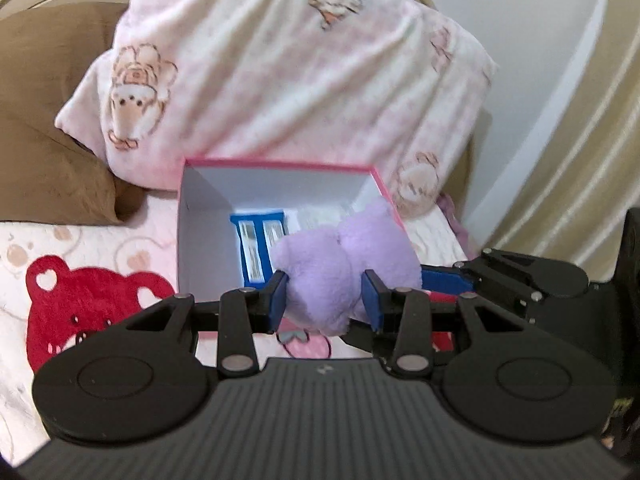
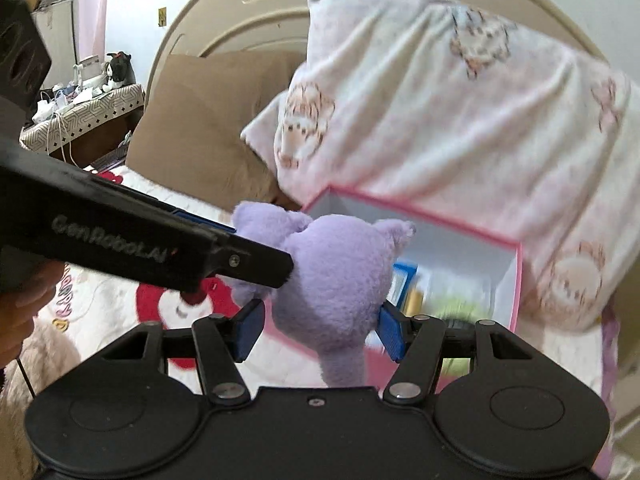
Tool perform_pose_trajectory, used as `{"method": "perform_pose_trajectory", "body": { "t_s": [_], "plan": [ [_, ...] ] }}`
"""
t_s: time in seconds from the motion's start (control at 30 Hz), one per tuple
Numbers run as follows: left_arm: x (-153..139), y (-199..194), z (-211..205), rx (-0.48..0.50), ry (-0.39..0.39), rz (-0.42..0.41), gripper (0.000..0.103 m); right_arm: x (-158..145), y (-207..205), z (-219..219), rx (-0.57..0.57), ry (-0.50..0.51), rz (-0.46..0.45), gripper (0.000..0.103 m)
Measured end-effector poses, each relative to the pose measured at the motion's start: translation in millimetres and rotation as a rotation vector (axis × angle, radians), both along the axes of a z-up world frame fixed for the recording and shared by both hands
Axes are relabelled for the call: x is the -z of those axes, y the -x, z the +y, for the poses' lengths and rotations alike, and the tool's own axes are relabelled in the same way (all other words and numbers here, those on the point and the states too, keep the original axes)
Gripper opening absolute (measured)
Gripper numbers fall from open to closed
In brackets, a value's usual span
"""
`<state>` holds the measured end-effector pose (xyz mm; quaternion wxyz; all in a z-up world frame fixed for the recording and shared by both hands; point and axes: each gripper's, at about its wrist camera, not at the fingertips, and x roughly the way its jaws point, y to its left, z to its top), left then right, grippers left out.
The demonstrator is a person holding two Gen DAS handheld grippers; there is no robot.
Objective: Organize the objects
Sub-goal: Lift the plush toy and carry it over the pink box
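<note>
A purple plush toy (image 1: 344, 268) is held by both grippers just in front of and above an open pink box (image 1: 280, 166) with white walls. My left gripper (image 1: 326, 300) is shut on one part of the plush. My right gripper (image 2: 320, 324) is shut on another part of the plush (image 2: 336, 276); its arm also shows in the left wrist view (image 1: 512, 276). The left gripper's arm crosses the right wrist view (image 2: 132, 240). Inside the box (image 2: 516, 292) lie a blue packet (image 1: 258, 248) and other small items, partly hidden by the plush.
The box sits on a bed with a pink blanket printed with a red bear (image 1: 80, 300). A pink patterned pillow (image 1: 288, 68) and a brown pillow (image 1: 44, 128) lean on the headboard behind it. A cluttered side table (image 2: 80, 108) stands far left.
</note>
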<state>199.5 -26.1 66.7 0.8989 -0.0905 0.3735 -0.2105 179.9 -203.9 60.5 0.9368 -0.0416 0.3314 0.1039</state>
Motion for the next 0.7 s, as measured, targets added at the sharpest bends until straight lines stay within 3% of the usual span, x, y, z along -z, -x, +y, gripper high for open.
{"method": "perform_pose_trajectory", "body": {
  "t_s": [0.27, 0.43, 0.57, 0.7],
  "plan": [
    [3.4, -59.1, -9.9, -0.047, 0.001, 0.015, 0.038, -4.7, -58.6, -17.9, -0.011, 0.021, 0.028, 0.066],
    [41.9, -88.4, -18.1, -0.083, 0.006, 0.046, 0.038, 30.8, -87.2, -44.3, 0.009, -0.081, 0.061, 0.065],
    [72.1, -106.4, -20.0, -0.088, 0.011, 0.080, 0.038, 59.4, -101.8, -46.1, 0.007, -0.060, 0.082, 0.065],
    [92.9, -119.1, -20.7, -0.097, -0.020, 0.090, 0.038, 86.7, -119.2, -57.2, 0.021, -0.145, 0.113, 0.064]
  ]
}}
